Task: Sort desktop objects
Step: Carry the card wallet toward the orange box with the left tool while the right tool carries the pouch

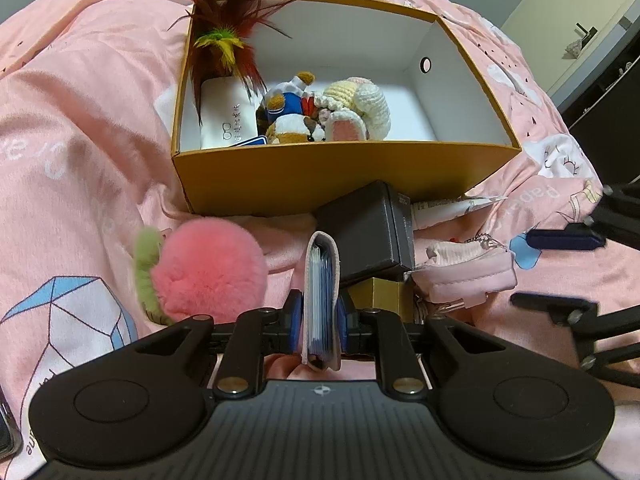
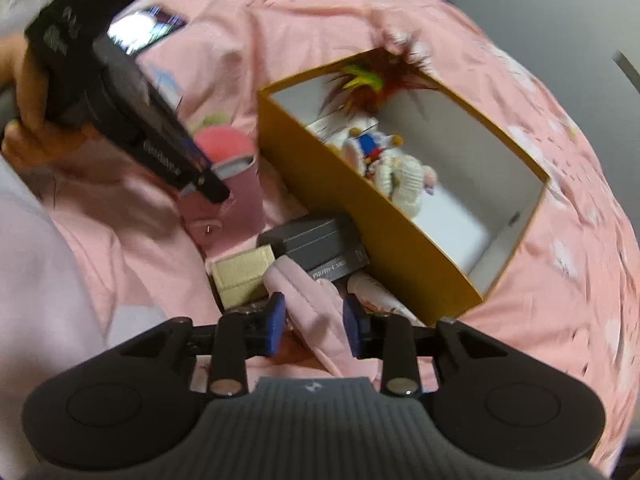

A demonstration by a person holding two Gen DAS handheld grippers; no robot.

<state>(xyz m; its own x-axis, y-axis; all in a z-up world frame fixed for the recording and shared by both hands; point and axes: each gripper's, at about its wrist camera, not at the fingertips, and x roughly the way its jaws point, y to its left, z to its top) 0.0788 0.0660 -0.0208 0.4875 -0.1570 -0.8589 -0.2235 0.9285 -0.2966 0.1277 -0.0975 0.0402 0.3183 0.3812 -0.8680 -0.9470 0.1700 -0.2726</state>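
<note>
My left gripper (image 1: 320, 312) is shut on a pink card holder (image 1: 322, 280) that stands on edge, blue cards showing inside. Ahead stands a tan box (image 1: 340, 176) with a white inside; it holds a feather toy (image 1: 226, 36), crochet plush toys (image 1: 352, 108) and a white case (image 1: 224, 116). My right gripper (image 2: 315, 322) stands open, tilted down over a pink pouch (image 2: 308, 300) that lies between its fingers. In the left wrist view the right gripper (image 1: 556, 272) sits at the pouch's (image 1: 468, 272) right end.
A pink pom-pom (image 1: 208, 272) lies left of the card holder. A dark grey box (image 1: 368, 232) and a small gold box (image 1: 384, 292) lie in front of the tan box. All rests on a rumpled pink bedcover (image 1: 80, 140). A hand (image 2: 28, 92) holds the left gripper.
</note>
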